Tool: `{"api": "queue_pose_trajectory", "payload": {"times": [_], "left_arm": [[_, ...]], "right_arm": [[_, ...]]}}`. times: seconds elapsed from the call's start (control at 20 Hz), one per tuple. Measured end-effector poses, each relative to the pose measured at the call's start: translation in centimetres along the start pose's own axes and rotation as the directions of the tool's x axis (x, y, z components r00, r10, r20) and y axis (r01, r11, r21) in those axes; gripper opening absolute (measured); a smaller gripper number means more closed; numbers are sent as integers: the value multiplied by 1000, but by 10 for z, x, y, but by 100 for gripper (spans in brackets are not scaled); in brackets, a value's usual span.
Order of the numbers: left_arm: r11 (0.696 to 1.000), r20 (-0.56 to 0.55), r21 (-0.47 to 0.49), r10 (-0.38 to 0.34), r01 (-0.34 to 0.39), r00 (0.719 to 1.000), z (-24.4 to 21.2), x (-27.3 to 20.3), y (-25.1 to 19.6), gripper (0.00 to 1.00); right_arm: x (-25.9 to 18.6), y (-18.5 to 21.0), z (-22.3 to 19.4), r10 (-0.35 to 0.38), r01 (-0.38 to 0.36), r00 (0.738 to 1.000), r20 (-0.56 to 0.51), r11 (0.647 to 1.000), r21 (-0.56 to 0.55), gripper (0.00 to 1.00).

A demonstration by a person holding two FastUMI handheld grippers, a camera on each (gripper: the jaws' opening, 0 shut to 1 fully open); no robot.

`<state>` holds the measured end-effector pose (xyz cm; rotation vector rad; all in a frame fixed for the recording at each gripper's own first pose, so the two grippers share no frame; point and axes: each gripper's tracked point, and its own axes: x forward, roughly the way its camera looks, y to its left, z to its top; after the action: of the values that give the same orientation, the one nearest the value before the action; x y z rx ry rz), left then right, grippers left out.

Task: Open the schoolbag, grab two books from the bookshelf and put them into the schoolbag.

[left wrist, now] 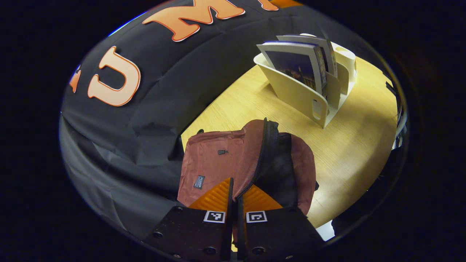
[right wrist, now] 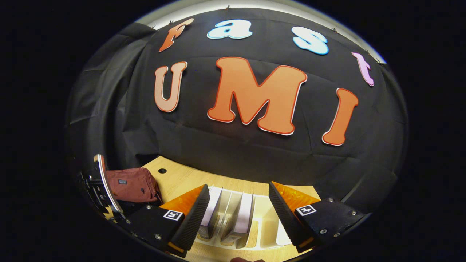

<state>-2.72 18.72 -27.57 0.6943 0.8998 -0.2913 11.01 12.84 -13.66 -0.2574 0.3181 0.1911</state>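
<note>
Books, thin, stiff, light, stand in the cream plastic bookshelf beside the soft maroon fabric schoolbag. Your right gripper fingers spread around them; pinch one top edge. Left gripper fingers clamp the bag's zipper edge.

Schoolbag on table nr wall; bookshelf behind it, w/ two books upright inside.

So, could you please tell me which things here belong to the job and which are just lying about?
Job:
schoolbag, unzipped
two books
bookshelf
left gripper, shut on the bag's zipper edge
right gripper, open above the books

Lying about:
table only
</note>
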Motion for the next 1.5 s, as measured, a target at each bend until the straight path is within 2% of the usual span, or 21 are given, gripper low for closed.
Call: {"api": "queue_pose_trajectory", "payload": {"times": [0.25,0.4,0.6,0.7,0.8,0.95,1.0,1.05,1.2,1.45,1.5], "left_arm": [[979,58,-111,-165,170,985,11,-1,34,7],[970,81,-111,-208,217,975,18,-4,56,7],[950,108,-96,-288,298,952,26,-10,70,7],[937,124,-114,-318,331,940,30,-14,83,7],[928,133,-126,-335,351,933,31,-14,93,7],[921,131,-120,-355,370,926,31,-13,99,7],[919,127,-119,-362,376,924,31,-13,99,7],[917,128,-117,-367,381,921,32,-12,99,7],[912,130,-119,-377,392,917,31,-12,102,7],[911,129,-120,-380,395,916,28,-11,108,7],[911,127,-122,-380,394,916,26,-10,108,7]], "right_arm": [[22,32,0,71,-74,989,-132,997,-18,97],[28,38,0,80,-79,974,-213,997,12,97],[43,45,-12,70,-73,937,-342,997,4,97],[50,50,-25,70,-79,908,-414,997,-4,97],[53,57,-40,80,-88,865,-496,996,7,97],[52,76,-58,162,-122,761,-629,987,107,98],[52,76,-61,170,-117,733,-659,985,124,98],[54,74,-63,164,-108,708,-687,986,125,98],[65,64,-71,121,-73,655,-745,993,97,98],[75,65,-104,112,-74,515,-850,994,87,97],[75,67,-115,118,-69,472,-874,993,97,96]]}}
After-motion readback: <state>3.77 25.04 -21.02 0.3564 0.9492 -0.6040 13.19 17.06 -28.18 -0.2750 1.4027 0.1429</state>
